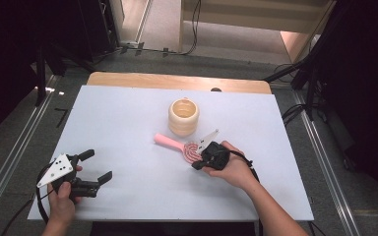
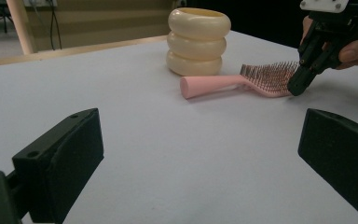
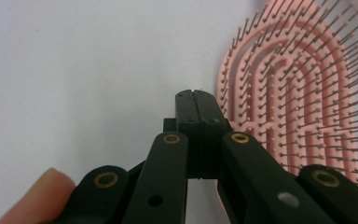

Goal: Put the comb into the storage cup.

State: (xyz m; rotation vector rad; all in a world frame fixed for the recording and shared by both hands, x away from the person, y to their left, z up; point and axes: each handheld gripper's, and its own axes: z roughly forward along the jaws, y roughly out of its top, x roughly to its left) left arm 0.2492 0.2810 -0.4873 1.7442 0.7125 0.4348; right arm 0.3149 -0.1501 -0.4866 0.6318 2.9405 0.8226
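Observation:
A pink hairbrush (image 1: 177, 145) lies bristles-up on the white table (image 1: 128, 113), its handle pointing to the far left. In the left gripper view the hairbrush (image 2: 223, 85) lies in front of a cream ribbed cup (image 2: 198, 42). My right gripper (image 1: 197, 164) is shut with nothing between its jaws, its tip down at the near end of the brush head. The right gripper view has the closed jaws (image 3: 196, 100) right beside the edge of the bristled head (image 3: 298, 93). My left gripper (image 1: 97, 166) rests open at the table's near left, far from the brush, its jaws (image 2: 200, 135) wide and empty.
The cream cup (image 1: 183, 117) stands upright just beyond the brush handle, near the table's middle. A bare wooden strip (image 1: 177, 81) runs along the far edge. Dark floor, rails and cables surround the table.

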